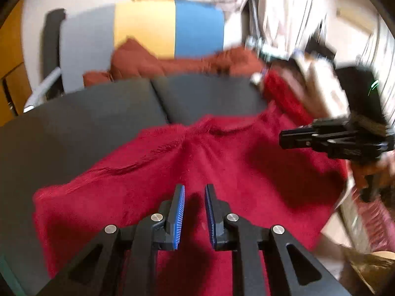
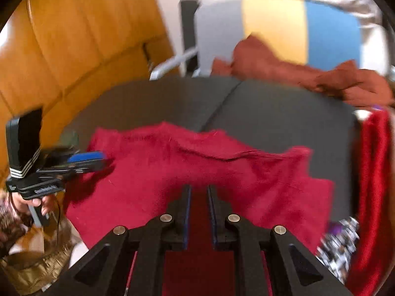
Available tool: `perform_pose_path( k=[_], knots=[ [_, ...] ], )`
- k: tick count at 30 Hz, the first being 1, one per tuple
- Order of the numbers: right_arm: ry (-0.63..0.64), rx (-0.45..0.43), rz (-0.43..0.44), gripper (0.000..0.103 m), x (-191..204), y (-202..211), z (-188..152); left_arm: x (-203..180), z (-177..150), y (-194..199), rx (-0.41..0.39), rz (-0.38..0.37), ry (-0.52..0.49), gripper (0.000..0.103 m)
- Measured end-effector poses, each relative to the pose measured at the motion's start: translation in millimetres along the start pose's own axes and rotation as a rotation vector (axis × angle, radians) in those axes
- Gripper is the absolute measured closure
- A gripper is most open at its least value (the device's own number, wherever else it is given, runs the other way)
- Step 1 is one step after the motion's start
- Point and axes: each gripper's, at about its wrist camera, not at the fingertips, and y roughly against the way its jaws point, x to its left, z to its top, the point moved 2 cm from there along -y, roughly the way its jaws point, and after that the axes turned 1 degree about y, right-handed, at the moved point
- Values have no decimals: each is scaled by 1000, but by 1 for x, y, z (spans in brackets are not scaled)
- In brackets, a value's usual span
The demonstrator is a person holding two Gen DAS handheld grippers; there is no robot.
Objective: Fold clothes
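A fuzzy crimson garment (image 1: 209, 172) lies spread flat on the dark grey table (image 1: 86, 123), with a ridge and wrinkles near its far edge. My left gripper (image 1: 195, 188) hovers over the garment's near part, its blue pads apart and nothing between them. My right gripper (image 1: 284, 139) comes in from the right, above the garment's right side. In the right wrist view the garment (image 2: 172, 167) fills the middle, and the right gripper (image 2: 199, 188) stands open just above it. The left gripper (image 2: 102, 159) is over the cloth's left edge, held by a hand (image 2: 45, 206).
A rust-brown garment (image 1: 172, 61) is heaped at the table's far edge, before a chair (image 1: 148, 29) with a grey, yellow and blue back. Shiny red cloth (image 2: 370, 172) and patterned fabric (image 2: 338, 241) lie at the right. Orange wooden panels (image 2: 74, 49) stand to the left.
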Motion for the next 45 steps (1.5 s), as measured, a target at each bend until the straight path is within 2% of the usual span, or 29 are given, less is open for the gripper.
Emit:
perform_pose_path(
  k=[2, 4, 7, 9, 10, 11, 12, 13, 18, 21, 25, 26, 27, 29, 30, 32, 35, 40, 41, 43, 45],
  knots=[
    [42, 67, -9, 88, -1, -26, 8, 12, 10, -17, 38, -2, 24, 84],
    [72, 109, -16, 89, -5, -48, 18, 29, 19, -23, 34, 9, 59, 84],
    [16, 63, 23, 80, -22, -62, 34, 59, 17, -30, 19, 3, 141, 84],
    [-44, 45, 23, 81, -39, -77, 39, 74, 11, -35, -49, -47, 206, 84],
    [-74, -1, 46, 83, -47, -80, 38, 83, 7, -36, -80, -82, 259, 85],
    [-113, -41, 69, 86, -55, -80, 35, 93, 2, -35, -98, -116, 321, 92],
    [-157, -67, 86, 97, -63, -81, 32, 101, -1, -35, -108, -127, 372, 98],
    [-214, -86, 93, 103, -73, -79, 29, 109, -3, -36, -111, -131, 413, 99],
    [-305, -124, 46, 103, -91, -70, 22, 120, 0, -41, -104, -167, 460, 101],
    [-319, -149, -12, 103, -95, -67, 19, 133, -2, -43, -116, -227, 524, 101],
    [-400, -177, 6, 103, -106, -68, 18, 135, 3, -39, -104, -178, 535, 102],
    [-397, -178, 6, 103, -105, -69, 19, 134, 6, -35, -104, -138, 529, 98],
    [-394, -180, 6, 103, -103, -71, 21, 128, 9, -27, -130, -91, 526, 89],
    [-400, -184, 9, 103, -106, -72, 23, 120, 4, 4, -261, -104, 564, 83],
    [-405, -186, 10, 103, -108, -73, 23, 119, 0, 14, -294, -87, 571, 77],
    [-408, -188, 9, 103, -109, -73, 24, 118, -6, 25, -320, -18, 567, 73],
    [-410, -187, 11, 103, -106, -72, 22, 128, -14, 22, -313, 2, 589, 74],
    [-427, -212, 10, 103, -109, -69, 21, 148, -27, 13, -291, 17, 631, 85],
    [-440, -242, 0, 100, -111, -63, 19, 151, -30, 11, -287, 20, 639, 85],
    [-477, -324, -23, 84, -117, -42, 15, 159, -36, 7, -278, 26, 656, 85],
    [-523, -424, -44, 76, -124, -11, 11, 167, -41, 3, -269, 33, 673, 85]
  ],
)
